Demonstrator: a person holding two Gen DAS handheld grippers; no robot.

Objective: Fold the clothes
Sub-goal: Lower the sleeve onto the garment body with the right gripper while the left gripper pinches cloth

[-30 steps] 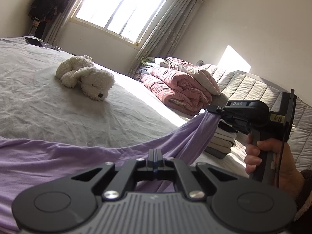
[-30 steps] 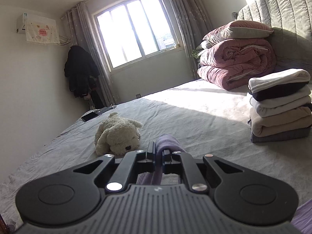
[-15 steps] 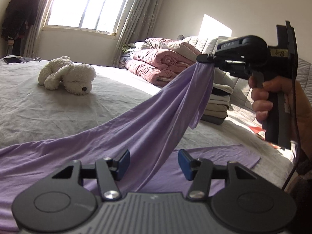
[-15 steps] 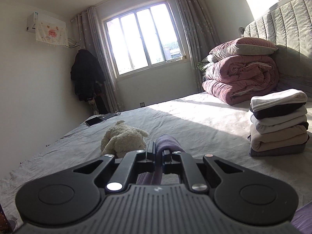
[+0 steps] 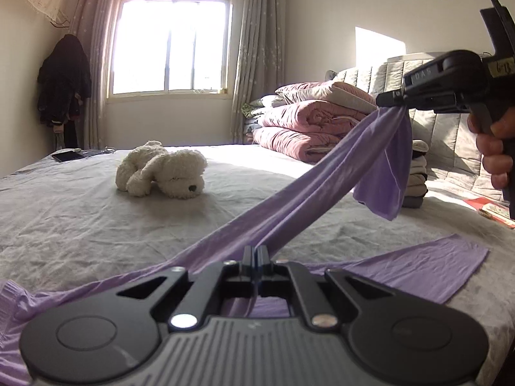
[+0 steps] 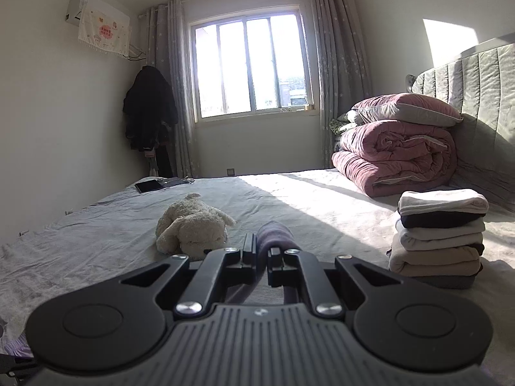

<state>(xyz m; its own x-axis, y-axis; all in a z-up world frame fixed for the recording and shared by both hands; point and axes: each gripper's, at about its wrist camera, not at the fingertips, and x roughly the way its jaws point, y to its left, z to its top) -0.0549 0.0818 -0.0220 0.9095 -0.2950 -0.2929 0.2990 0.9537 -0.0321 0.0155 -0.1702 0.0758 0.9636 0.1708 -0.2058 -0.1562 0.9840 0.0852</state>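
A purple garment (image 5: 309, 199) lies on the grey bed (image 5: 96, 218) and rises in a taut band to the upper right. My left gripper (image 5: 256, 252) is shut on the band low at the front. My right gripper (image 5: 391, 99) is shut on the garment's raised end, which hangs as a loose flap below it. In the right wrist view the right gripper (image 6: 263, 251) pinches a bunch of the purple cloth (image 6: 273, 233) between its fingers. One part of the garment lies flat on the bed to the right (image 5: 418, 267).
A white plush dog (image 5: 161, 170) lies mid-bed. A stack of folded clothes (image 6: 439, 238) stands at the right, by the headboard (image 6: 482, 112). A rolled pink quilt with pillow (image 6: 399, 157) lies behind it. A tablet (image 6: 148, 186) lies at the far left edge.
My left gripper, open half a second ago around the purple band, has shut on it. The right gripper has kept its grip and lifted the garment's end higher.
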